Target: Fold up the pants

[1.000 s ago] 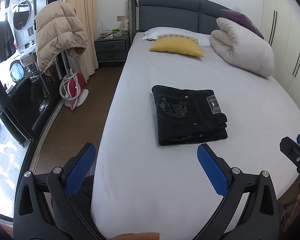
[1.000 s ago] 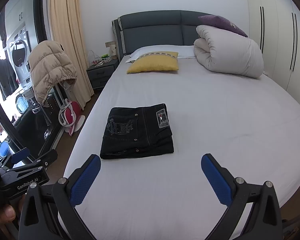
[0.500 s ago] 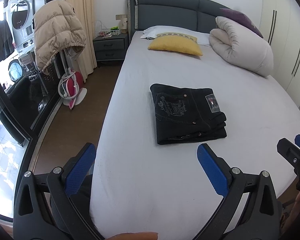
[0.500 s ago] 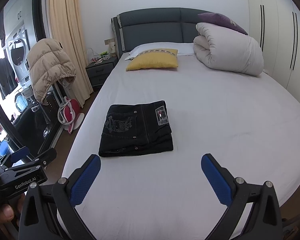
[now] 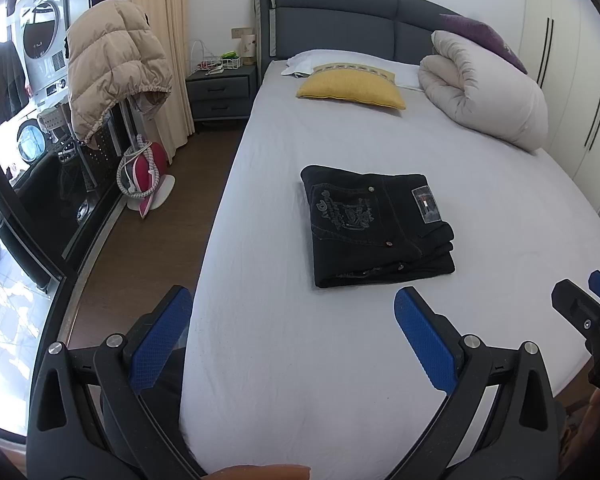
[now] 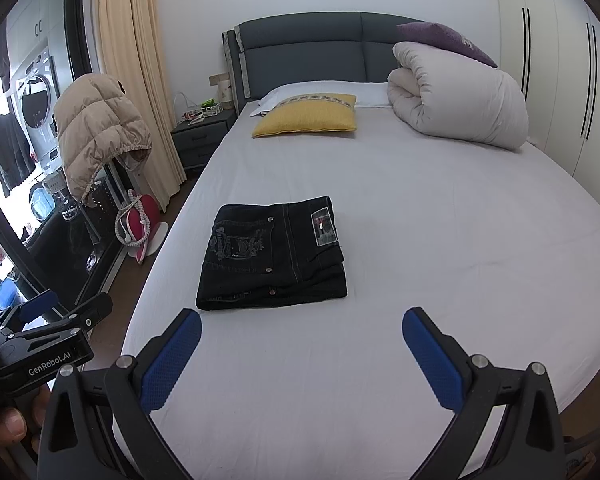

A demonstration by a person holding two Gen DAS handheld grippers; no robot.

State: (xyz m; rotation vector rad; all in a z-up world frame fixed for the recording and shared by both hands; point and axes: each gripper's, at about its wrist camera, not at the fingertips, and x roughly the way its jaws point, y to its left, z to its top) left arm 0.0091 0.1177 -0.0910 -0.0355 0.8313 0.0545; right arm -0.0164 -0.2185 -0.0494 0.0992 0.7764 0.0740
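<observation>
Folded pants on the bed, both grippers spread wide and empty.
The pants lie at 12 o'clock of the left gripper, at 11 o'clock of the right gripper; long axis crosswise; left judged nearer.

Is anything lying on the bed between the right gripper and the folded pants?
Nothing visible. Only bare white sheet lies between the open right gripper and the folded black pants. The yellow pillow and rolled duvet sit far beyond, near the headboard.
</observation>
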